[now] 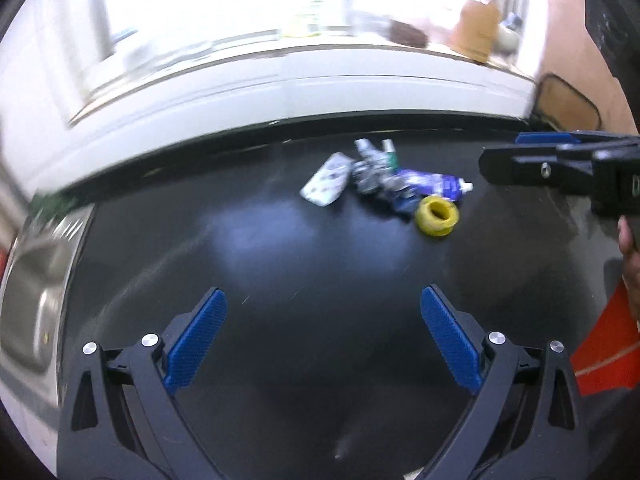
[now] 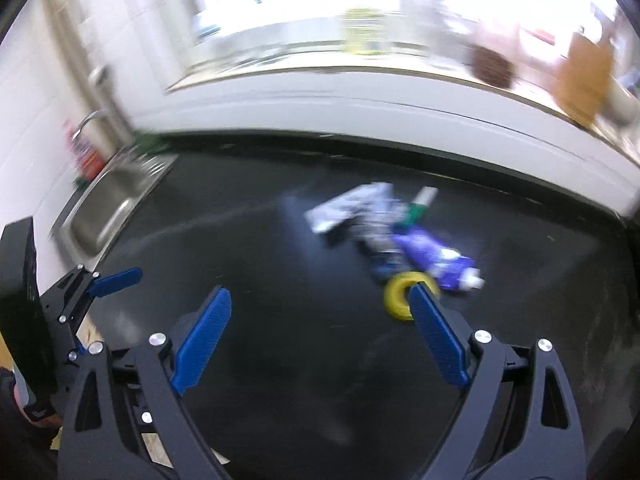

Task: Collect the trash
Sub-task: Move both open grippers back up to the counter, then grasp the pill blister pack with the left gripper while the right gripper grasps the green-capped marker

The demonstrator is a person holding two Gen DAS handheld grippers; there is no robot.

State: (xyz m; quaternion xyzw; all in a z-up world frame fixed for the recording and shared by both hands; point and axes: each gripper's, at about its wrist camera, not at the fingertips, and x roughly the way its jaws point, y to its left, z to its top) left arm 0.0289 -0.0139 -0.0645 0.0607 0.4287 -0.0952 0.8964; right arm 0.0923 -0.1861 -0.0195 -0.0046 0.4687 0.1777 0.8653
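A small heap of trash lies on the black counter (image 1: 280, 280): a silver blister pack (image 1: 326, 185), crumpled foil (image 1: 370, 170), a green-and-white tube (image 1: 390, 154), a squashed purple tube (image 1: 434, 187) and a yellow tape ring (image 1: 436, 216). My left gripper (image 1: 322, 336) is open and empty, well short of the heap. My right gripper (image 2: 320, 328) is open and empty; its right finger overlaps the yellow ring (image 2: 396, 300) in its view, below the purple tube (image 2: 436, 262) and the blister pack (image 2: 344, 210). The right gripper also shows at the right edge of the left wrist view (image 1: 504, 164).
A steel sink (image 2: 108, 208) with a tap is set in the counter at the left (image 1: 32, 292). A white ledge (image 1: 320, 92) runs behind the counter, with a bottle (image 2: 362, 28), a brown object (image 2: 492, 66) and a cardboard box (image 1: 476, 32). An orange thing (image 1: 604, 356) sits at the right.
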